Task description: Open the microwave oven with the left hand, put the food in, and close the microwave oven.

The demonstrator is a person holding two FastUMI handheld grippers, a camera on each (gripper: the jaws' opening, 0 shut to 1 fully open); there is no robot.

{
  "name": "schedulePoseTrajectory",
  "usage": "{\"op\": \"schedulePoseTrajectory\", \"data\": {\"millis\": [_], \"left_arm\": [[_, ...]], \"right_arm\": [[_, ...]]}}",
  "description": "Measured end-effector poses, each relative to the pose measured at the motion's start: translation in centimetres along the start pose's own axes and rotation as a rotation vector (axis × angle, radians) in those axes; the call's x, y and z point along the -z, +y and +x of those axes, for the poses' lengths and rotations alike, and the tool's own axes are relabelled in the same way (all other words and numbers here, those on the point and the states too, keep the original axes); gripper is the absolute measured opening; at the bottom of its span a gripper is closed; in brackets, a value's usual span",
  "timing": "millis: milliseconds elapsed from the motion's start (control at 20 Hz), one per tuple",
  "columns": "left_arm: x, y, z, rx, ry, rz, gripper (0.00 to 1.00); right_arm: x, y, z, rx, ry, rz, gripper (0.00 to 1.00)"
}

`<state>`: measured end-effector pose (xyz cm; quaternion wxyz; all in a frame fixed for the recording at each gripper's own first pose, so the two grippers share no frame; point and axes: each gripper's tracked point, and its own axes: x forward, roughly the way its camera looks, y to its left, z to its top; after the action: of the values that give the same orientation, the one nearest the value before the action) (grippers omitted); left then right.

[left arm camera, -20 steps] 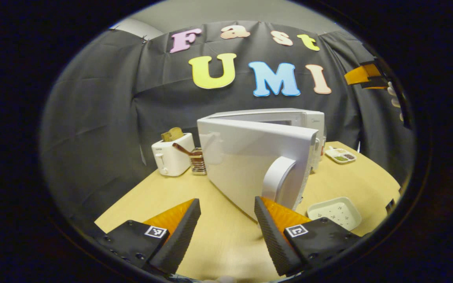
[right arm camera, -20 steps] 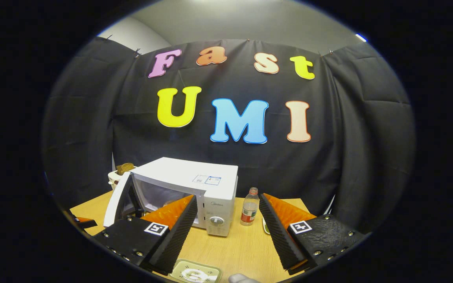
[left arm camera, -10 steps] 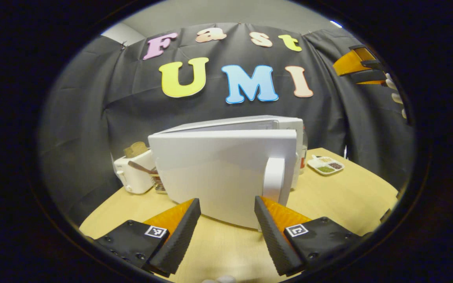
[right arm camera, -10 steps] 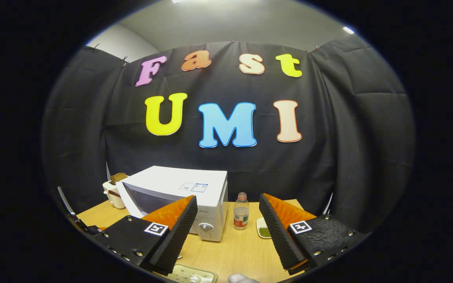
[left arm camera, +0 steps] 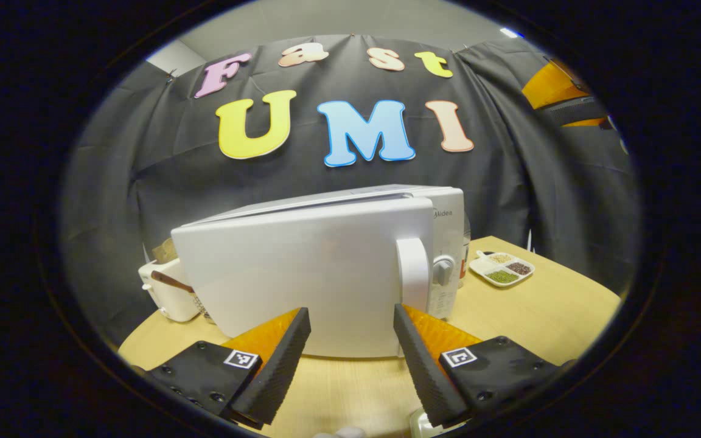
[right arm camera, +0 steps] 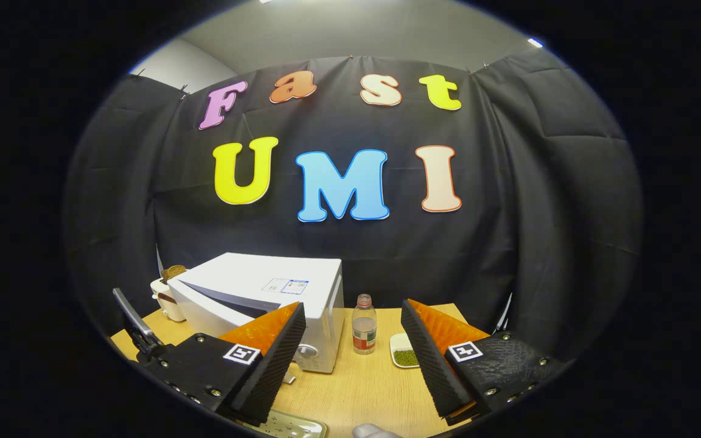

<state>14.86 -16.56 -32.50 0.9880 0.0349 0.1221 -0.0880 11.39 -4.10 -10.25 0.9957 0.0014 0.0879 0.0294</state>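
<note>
1. Up close in the left gripper view, the left gripper (left arm camera: pixel 350 359) has its two fingers spread wide with nothing between them, low over the table (left arm camera: pixel 545 316).
2. Just ahead of it stands the microwave (left arm camera: pixel 326 274), its white door (left arm camera: pixel 302 280) almost flush with the body; whether it is fully latched I cannot tell.
3. The door's handle (left arm camera: pixel 413 271) runs upright at the door's right edge, directly above the gripper's right finger (left arm camera: pixel 429 340); whether that finger touches it I cannot tell.
4. Right of the handle sits the dial (left arm camera: pixel 443 269) on the control panel.
5. Left of the microwave, partly hidden behind it, is a toaster (left arm camera: pixel 165 292) with bread in the slot.
6. Right of the microwave, farther back on the table, lies a divided dish (left arm camera: pixel 501 267) holding small heaps of grains.
7. High at the right edge the right gripper (left arm camera: pixel 560 97) shows, well above the table.
8. Next, in the right gripper view, the right gripper (right arm camera: pixel 350 359) is also spread wide and holds nothing, raised above the table (right arm camera: pixel 356 377).
9. The microwave (right arm camera: pixel 259 298) sits left of centre, partly behind the left finger (right arm camera: pixel 265 347).
10. A bottle (right arm camera: pixel 362 325) stands just right of it, and the dish (right arm camera: pixel 404 353) lies beyond that.
11. The toaster (right arm camera: pixel 165 295) peeks out at the microwave's far left.
12. A tray (right arm camera: pixel 289 426) shows at the bottom edge, beneath the left finger.
13. The food cannot be seen in either view.
</note>
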Motion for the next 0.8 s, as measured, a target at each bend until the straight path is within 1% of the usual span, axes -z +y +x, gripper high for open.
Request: {"op": "schedulePoseTrajectory", "data": {"millis": [100, 200, 400, 450, 500, 550, 650, 700, 750, 800], "left_arm": [[-0.1, -0.7, 1.2, 0.005, -0.005, 0.017, 0.94], [-0.5, -1.0, 2.2, 0.011, -0.008, 0.006, 0.93], [-1.1, -0.2, 4.0, -0.03, -0.018, -0.023, 0.99], [-1.0, -0.3, 4.4, -0.024, -0.006, -0.036, 0.94], [-0.9, -0.7, 4.5, -0.012, -0.009, -0.055, 0.97], [-0.8, -0.8, 4.5, -0.018, -0.011, -0.052, 0.99], [-0.7, -0.7, 4.4, -0.032, -0.012, -0.032, 0.96], [-0.8, -0.7, 4.3, -0.042, -0.015, -0.038, 0.95], [-0.7, -0.5, 4.3, -0.05, -0.016, -0.043, 0.95], [-0.8, -0.6, 4.3, -0.052, -0.018, -0.043, 0.98]], "right_arm": [[0.1, -0.4, 0.3, 0.008, 0.002, -0.003, 0.96], [0.2, -0.9, 0.6, 0.016, 0.006, -0.005, 0.96], [0.4, -2.0, 0.3, 0.035, 0.02, 0.001, 0.96], [0.3, -2.1, 0.6, 0.036, 0.024, 0.003, 0.96], [0.3, -2.2, 0.6, 0.037, 0.026, 0.002, 0.96], [0.3, -2.3, 0.7, 0.037, 0.031, 0.002, 0.96], [0.3, -2.2, 0.7, 0.036, 0.034, -0.001, 0.96], [0.3, -2.1, 0.8, 0.034, 0.036, 0.0, 0.96], [0.4, -2.2, 0.9, 0.031, 0.04, 0.002, 0.96], [0.4, -2.0, 0.9, 0.027, 0.042, 0.007, 0.96]]}}
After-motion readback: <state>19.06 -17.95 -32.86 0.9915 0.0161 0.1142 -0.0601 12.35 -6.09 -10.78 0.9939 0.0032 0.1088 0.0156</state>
